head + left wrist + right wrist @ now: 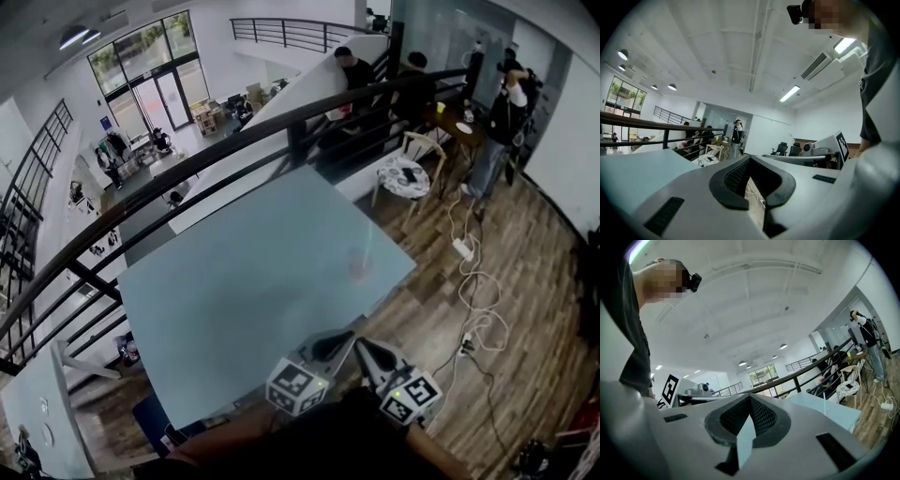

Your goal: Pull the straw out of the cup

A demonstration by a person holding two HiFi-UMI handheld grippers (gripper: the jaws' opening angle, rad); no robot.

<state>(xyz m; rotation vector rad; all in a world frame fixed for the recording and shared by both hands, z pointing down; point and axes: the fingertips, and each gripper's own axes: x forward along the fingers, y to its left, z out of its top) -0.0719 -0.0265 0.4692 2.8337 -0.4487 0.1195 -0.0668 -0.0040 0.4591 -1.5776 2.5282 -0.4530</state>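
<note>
Plainly the left gripper (337,343) and right gripper (367,353) are both pressed together, empty, at the table's (234,281) near edge. The straw (367,242) stands in the cup (360,269) farther across. It looks thin, light and slippery, so a gentle pinch near its top should suit.

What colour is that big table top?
The table top is a pale blue; it shows best in the head view.

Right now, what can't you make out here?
- Cup: head view, tiny, see-through, faint against the table; contents unreadable.
- Straw: thin pale line there; lower end lost in the cup.
- Left gripper view: cup and straw out of frame.
- Right gripper view: straw a sliver; cup can't be picked out.
</note>
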